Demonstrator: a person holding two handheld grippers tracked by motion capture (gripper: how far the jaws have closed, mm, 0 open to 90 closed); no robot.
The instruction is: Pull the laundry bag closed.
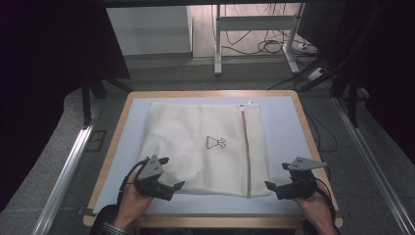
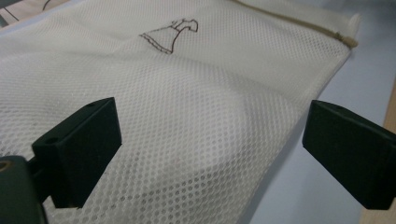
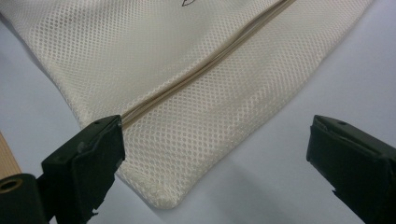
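Mesh laundry bag point(image 1: 205, 147) lies flat mid-frame on the counter point(image 1: 284, 122): light, limp, likely slippery, so pinch the hem corners, not mid-panel. Left tongs point(image 1: 172, 172) spread over its lower-left edge; right tongs point(image 1: 276, 176) spread at the lower-right corner point(image 3: 163, 198) by the zipper point(image 3: 201, 70). Neither is pinching it.

It looked like a lab or test room. Beyond the tabletop point(image 1: 117, 147), a grey carpeted floor point(image 1: 161, 78) ran to a metal-legged desk point(image 1: 254, 22) with loose cables point(image 1: 266, 46) under it; aluminium rails point(image 1: 66, 174) flanked the tabletop, and dark screens point(image 1: 44, 54) enclosed it.
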